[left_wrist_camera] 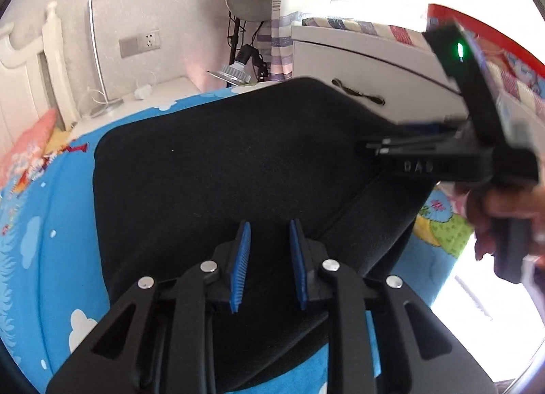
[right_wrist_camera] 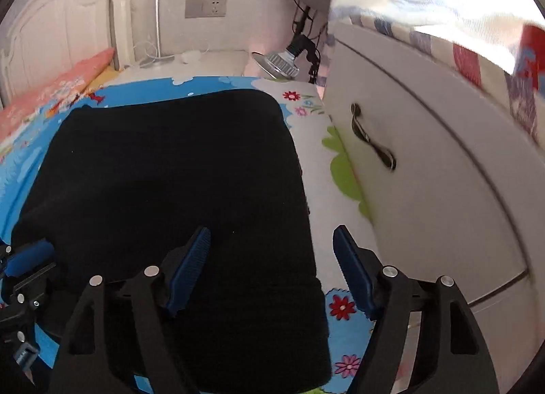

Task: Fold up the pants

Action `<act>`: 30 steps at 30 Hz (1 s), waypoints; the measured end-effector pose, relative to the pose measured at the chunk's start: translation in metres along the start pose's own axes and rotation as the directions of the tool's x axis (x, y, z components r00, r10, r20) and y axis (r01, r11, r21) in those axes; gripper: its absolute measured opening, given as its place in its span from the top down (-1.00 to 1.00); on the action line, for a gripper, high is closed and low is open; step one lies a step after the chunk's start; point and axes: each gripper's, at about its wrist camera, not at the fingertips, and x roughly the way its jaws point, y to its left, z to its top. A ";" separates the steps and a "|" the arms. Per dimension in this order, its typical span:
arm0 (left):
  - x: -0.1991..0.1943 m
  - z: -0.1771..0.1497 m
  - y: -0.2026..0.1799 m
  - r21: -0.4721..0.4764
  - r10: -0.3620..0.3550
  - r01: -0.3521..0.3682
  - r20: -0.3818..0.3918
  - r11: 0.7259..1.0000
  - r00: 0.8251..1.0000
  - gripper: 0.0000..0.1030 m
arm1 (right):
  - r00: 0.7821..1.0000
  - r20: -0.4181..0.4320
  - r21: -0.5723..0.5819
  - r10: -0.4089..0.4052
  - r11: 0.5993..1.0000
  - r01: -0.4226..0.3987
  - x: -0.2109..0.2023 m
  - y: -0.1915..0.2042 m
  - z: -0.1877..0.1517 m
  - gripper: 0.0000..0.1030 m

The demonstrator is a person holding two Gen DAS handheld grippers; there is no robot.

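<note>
Black pants point(left_wrist_camera: 218, 169) lie folded into a thick rectangle on a blue cartoon bedsheet point(left_wrist_camera: 41, 244); they also fill the right wrist view point(right_wrist_camera: 170, 169). My left gripper point(left_wrist_camera: 270, 228) hovers over the near part of the pants, open with a narrow gap and empty. My right gripper point(right_wrist_camera: 272, 240) is wide open and empty above the pants' right edge, one finger over the cloth, the other over the sheet. It shows from the side in the left wrist view point(left_wrist_camera: 374, 148), held in a hand. The left gripper shows at the left edge of the right wrist view point(right_wrist_camera: 24, 264).
A white cabinet point(right_wrist_camera: 425, 172) with a dark handle stands close on the right of the bed. A white headboard point(right_wrist_camera: 68, 29) and a pink pillow point(right_wrist_camera: 51, 94) are at the far left. A lamp point(right_wrist_camera: 277, 61) and a nightstand point(right_wrist_camera: 204, 63) stand beyond the bed.
</note>
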 end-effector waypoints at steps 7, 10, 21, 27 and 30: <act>0.031 0.059 0.057 -0.099 0.003 -0.006 -0.026 0.995 1.000 0.63 | 0.997 0.021 0.130 0.077 0.988 -0.079 0.016 -0.015 -0.013 -0.53; 0.075 0.073 0.081 -0.076 0.017 -0.029 -0.158 0.997 0.987 0.61 | 0.996 0.032 0.133 0.079 0.988 -0.082 0.015 -0.014 -0.015 -0.54; 0.121 0.161 -0.038 0.155 -0.226 0.255 -0.183 0.954 0.957 0.66 | 0.997 0.076 0.143 -0.020 0.990 0.009 0.009 -0.003 -0.021 -0.56; 0.192 0.158 -0.055 0.167 -0.151 0.207 -0.299 0.964 0.942 0.72 | 0.991 0.089 0.164 -0.096 0.983 0.080 0.008 0.003 -0.025 -0.57; 0.191 0.154 -0.057 0.183 -0.134 0.194 -0.297 0.964 0.945 0.72 | 0.994 0.092 0.195 -0.062 0.980 0.043 0.010 -0.004 -0.027 -0.57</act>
